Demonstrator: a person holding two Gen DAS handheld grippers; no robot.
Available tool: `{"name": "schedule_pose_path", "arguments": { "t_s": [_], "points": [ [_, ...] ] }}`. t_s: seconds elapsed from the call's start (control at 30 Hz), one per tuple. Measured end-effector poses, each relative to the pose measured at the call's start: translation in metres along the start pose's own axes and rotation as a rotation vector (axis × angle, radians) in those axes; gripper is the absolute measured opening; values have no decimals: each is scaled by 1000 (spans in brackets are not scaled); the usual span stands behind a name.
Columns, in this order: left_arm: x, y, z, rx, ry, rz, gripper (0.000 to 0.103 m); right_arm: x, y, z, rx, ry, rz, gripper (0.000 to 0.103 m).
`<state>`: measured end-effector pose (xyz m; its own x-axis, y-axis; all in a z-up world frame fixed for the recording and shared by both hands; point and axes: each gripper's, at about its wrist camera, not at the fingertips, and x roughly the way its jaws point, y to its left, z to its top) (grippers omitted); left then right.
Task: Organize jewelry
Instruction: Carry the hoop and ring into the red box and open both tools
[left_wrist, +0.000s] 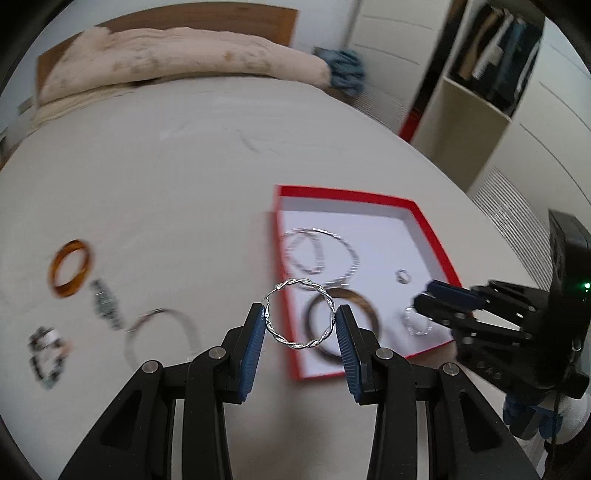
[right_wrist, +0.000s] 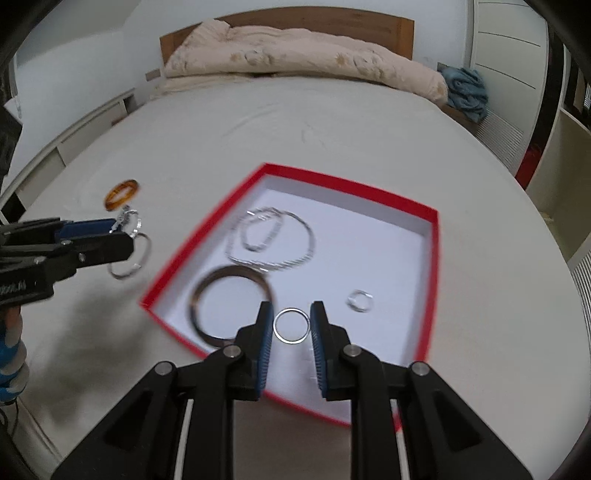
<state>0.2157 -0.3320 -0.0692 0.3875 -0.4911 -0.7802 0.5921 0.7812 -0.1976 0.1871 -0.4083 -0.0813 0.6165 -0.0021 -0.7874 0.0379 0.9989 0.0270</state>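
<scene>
— What did the left wrist view show?
— The left gripper (left_wrist: 300, 320) pinched a twisted silver hoop (left_wrist: 300, 318) over the red box's (left_wrist: 436, 229) left edge.
— And the right wrist view?
— The right gripper (right_wrist: 291, 325) pinched a thin silver ring (right_wrist: 291, 325) (box's near edge), above the white floor.

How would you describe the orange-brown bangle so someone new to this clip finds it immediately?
Start at the red-rimmed box on the white bed, then look away from it across the loose jewelry on the sheet. The amber bangle lies farthest from the box, the only translucent orange piece among silver and dark ones.
</scene>
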Motion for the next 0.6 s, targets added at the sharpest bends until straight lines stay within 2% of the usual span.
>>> {"name": "schedule_pose_path", "arguments": {
  "t_s": [0.17, 0.33, 0.6],
  "points": [
    [37, -23, 5, 51, 61, 1, 39, 17, -23, -1, -18, 30, 3, 19],
    [59, -31, -4, 93, 115, 14, 38, 34, -26, -3, -39, 60, 16, 19],
    [67, -32, -7, 142, 101, 46, 39, 42, -22, -13, -67, 77, -3, 20]
  ]
}}
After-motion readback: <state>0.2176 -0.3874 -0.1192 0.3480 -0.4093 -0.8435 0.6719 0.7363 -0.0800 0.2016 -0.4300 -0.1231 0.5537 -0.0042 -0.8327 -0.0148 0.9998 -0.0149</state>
